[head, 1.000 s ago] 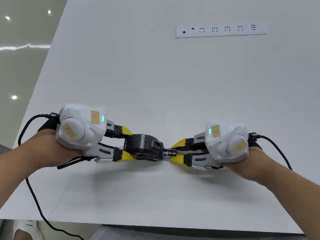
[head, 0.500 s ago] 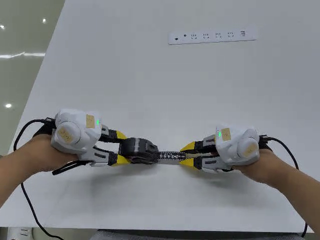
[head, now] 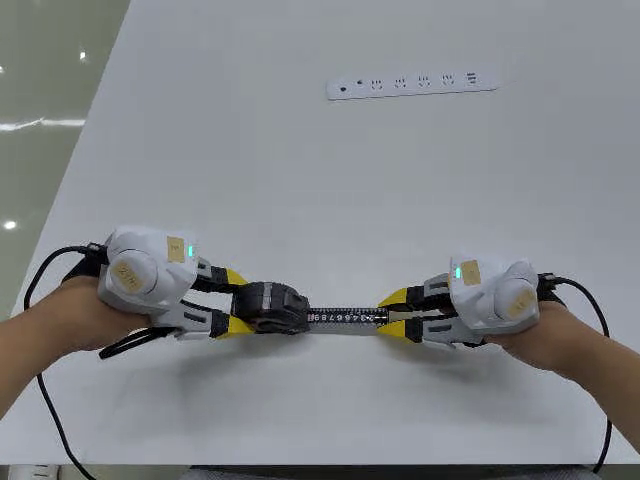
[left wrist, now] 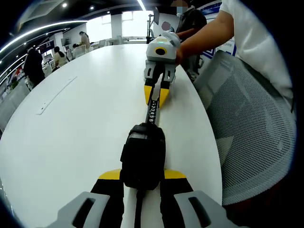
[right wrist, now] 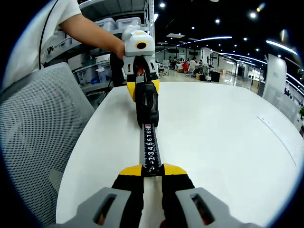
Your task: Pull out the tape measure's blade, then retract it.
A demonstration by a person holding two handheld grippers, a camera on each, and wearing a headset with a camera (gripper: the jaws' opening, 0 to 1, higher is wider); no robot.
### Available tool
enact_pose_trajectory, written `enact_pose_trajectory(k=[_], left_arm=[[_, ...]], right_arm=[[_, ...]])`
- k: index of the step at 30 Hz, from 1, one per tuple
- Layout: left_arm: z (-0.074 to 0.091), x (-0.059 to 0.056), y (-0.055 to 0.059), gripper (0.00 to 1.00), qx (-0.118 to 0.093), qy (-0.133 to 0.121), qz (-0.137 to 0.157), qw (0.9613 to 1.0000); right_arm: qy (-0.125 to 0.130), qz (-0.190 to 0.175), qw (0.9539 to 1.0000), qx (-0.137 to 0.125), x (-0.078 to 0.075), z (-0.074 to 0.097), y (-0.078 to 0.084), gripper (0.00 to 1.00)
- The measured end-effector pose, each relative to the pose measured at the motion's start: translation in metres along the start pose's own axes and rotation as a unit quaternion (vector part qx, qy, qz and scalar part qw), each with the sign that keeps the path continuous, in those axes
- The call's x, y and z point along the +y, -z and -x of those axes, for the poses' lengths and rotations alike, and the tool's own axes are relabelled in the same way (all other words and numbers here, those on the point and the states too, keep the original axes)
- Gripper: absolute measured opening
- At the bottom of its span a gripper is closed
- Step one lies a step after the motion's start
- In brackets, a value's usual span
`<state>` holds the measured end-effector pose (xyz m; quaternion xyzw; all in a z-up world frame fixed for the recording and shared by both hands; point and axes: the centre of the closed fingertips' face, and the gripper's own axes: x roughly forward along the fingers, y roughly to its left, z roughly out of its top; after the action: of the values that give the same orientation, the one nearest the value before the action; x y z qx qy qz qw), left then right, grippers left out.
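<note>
Just one tape measure (head: 272, 306), two claws (head: 237, 301) (head: 393, 314)

The counter (head: 300, 170) is white, smooth and matt, and in the two gripper views its edge curves. A white power strip (head: 411, 84) lies flat on it near the far edge, a little to the right of the middle, with its long side along that edge. Close to the near edge, left of the middle, the black tape measure (head: 270, 306) sits low on the counter between the jaws of the left gripper (head: 238, 302). Its blade (head: 345, 316) runs to the right along the near edge, to the closed jaws of the right gripper (head: 392, 315). I cannot tell whether the blade touches the surface.
</note>
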<state>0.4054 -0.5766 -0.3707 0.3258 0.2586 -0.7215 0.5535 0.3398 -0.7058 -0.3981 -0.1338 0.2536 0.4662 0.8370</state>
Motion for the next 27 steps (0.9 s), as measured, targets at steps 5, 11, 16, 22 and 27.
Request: enact_pose_trajectory(k=[5, 11, 16, 22, 27], left_arm=[[0.0, 0.0, 0.0, 0.26, 0.002, 0.0, -0.001, 1.0], [0.0, 0.0, -0.001, 0.26, 0.004, 0.0, -0.001, 1.0], [-0.001, 0.0, -0.001, 0.26, 0.007, 0.002, 0.0, 1.0], [-0.001, 0.0, -0.001, 0.26, 0.007, 0.003, 0.003, 1.0], [-0.001, -0.001, -0.002, 0.26, 0.008, 0.002, 0.003, 1.0]], right_arm=[[0.003, -0.004, 1.0, 0.005, -0.001, 0.012, 0.007, 0.11], [0.005, -0.008, 0.9999, 0.012, -0.003, 0.025, 0.015, 0.11], [0.009, -0.008, 0.9997, 0.021, -0.005, 0.038, 0.022, 0.11], [0.014, -0.015, 0.9995, 0.025, -0.007, 0.051, 0.03, 0.11], [0.019, -0.02, 0.9991, 0.031, -0.008, 0.061, 0.038, 0.11]])
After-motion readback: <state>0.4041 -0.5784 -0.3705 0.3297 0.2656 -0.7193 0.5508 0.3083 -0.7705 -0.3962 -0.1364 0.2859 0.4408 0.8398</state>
